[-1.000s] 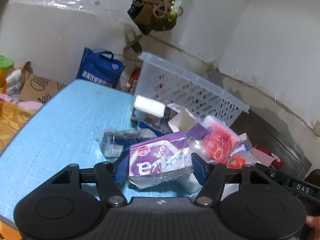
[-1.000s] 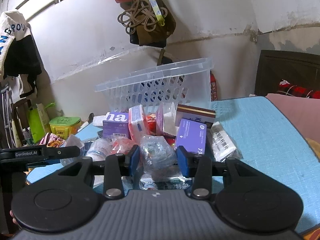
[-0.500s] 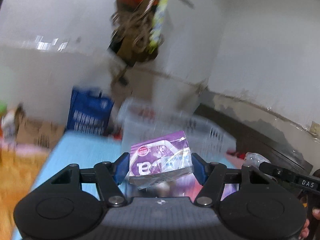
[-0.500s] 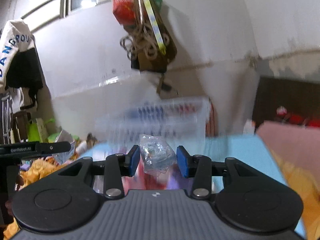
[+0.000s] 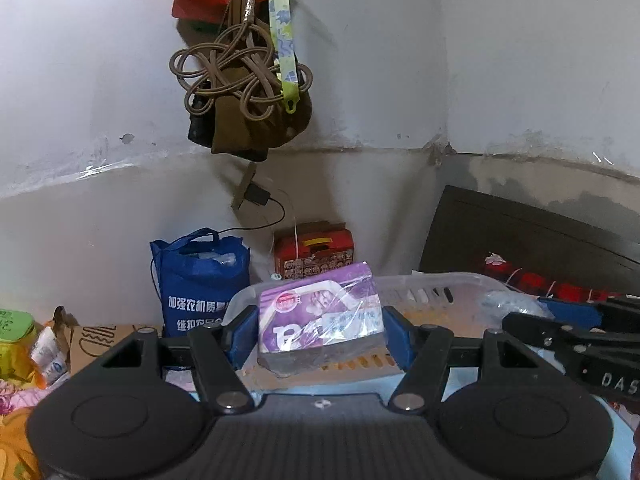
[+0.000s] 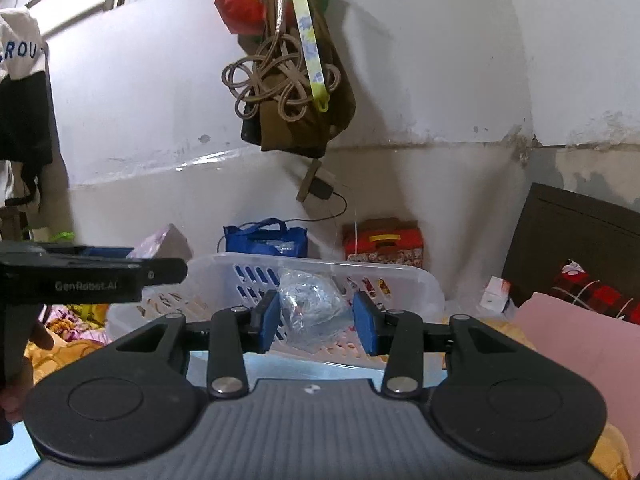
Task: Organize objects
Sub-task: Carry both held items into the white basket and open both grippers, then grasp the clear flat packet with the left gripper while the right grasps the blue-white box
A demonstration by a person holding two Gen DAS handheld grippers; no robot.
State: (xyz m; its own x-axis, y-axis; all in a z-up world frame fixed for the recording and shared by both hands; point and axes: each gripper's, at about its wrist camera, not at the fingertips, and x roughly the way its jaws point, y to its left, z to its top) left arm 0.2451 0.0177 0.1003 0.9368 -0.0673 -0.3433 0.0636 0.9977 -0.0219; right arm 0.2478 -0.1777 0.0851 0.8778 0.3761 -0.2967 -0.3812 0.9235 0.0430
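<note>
In the left wrist view my left gripper [image 5: 320, 332] is shut on a purple plastic-wrapped packet [image 5: 320, 312], held up in front of the clear plastic basket [image 5: 440, 284]. In the right wrist view my right gripper [image 6: 317, 320] is shut on a crumpled clear plastic bag [image 6: 312, 308], level with the near rim of the same basket [image 6: 400, 276]. The two grippers are side by side. The left gripper's black arm [image 6: 100, 276] shows at the left with the purple packet [image 6: 160, 240] beyond it. The pile of other items is out of view.
A blue shopping bag [image 5: 200, 288] and a red carton [image 5: 316, 248] stand against the wall behind the basket. Cords and a brown bag [image 5: 248, 92] hang above. A dark headboard [image 5: 520, 240] and pink cloth [image 6: 580, 340] lie to the right. A strip of blue tabletop [image 6: 320, 368] shows below.
Both grippers have risen from the pile on the blue table and moved toward the basket, each keeping its load. The pile has dropped out of view.
</note>
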